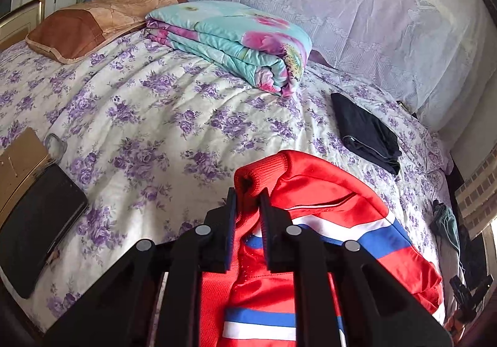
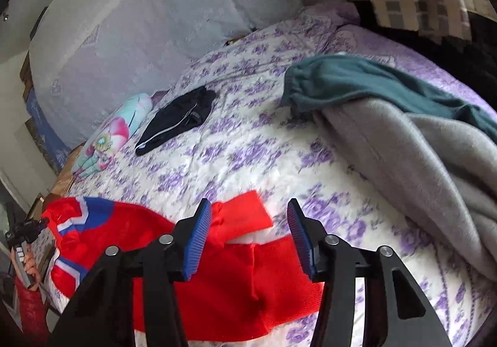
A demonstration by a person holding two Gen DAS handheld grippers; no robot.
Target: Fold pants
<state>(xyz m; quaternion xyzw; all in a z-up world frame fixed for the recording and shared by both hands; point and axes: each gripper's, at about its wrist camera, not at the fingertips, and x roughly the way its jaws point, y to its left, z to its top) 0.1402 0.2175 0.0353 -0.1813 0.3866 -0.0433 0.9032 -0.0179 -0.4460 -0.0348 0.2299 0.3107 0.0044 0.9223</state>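
Step in hand: I am working mid-fold on the red pants (image 1: 326,191), which are lying on the bed (image 1: 155,117). I judge the waistband end is being carried while the cuff end is waiting to be taken.

Left hand-held gripper (image 1: 248,194): I am keeping its fingers together, clamped on a ribbed red edge of the red pants; the fabric is bunching between the pads and draping away below and to the right of them.

Right hand-held gripper (image 2: 248,207): I am holding its fingers apart, with nothing between the pads. A red ribbed cuff (image 2: 242,213) is sitting in the gap, closer to the left finger; I cannot tell whether that finger is touching it.

Where the pants are lying: relative to the folded black garment (image 1: 366,132), the red pants are sitting nearer to me on the bed, well apart from it. The flowered quilt (image 1: 236,42) is lying beyond the black garment, and the grey blanket (image 2: 419,160) is off to the side of it, away from the red pants.

Next move, as I judge it: I am planning to centre the cuff between the right pads, close on it, then bring both ends together evenly so the legs are stacking flat.

Risk: the cuff looks folded over on itself, so a grip may catch only one layer.
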